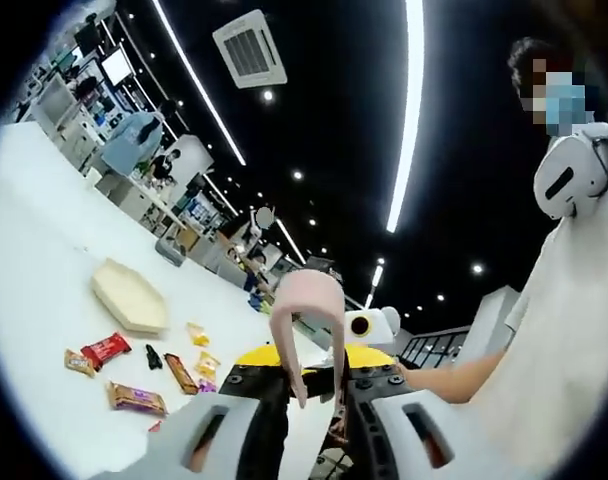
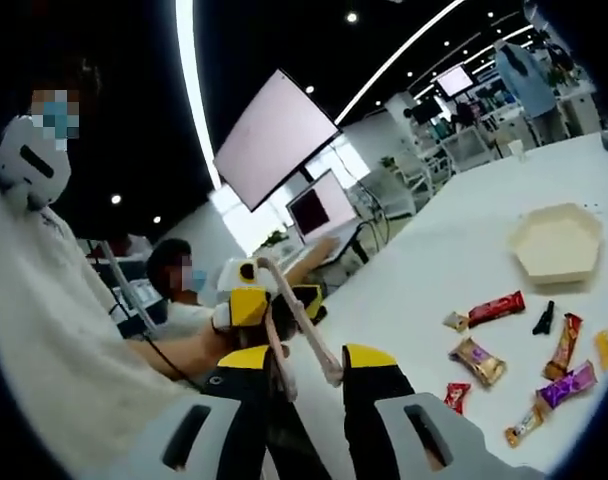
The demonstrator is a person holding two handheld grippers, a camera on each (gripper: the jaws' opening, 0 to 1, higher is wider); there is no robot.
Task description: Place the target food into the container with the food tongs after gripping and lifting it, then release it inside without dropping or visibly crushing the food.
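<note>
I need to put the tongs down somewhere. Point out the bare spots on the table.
The white table is bare on the near side of the hexagonal container, toward the monitors. In the left gripper view, the stretch beyond the container is bare too. It is crowded among the snack packets beside the container.

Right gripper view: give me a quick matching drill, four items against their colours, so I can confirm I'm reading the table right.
Items:
1. Hexagonal container
2. Long wrapper nearest the container
3. Wrapper near the right edge
4. Food tongs

Colours:
a. purple
b. pale pink
c. cream
d. red

Pairs: 1-c, 2-d, 3-a, 4-b
</note>
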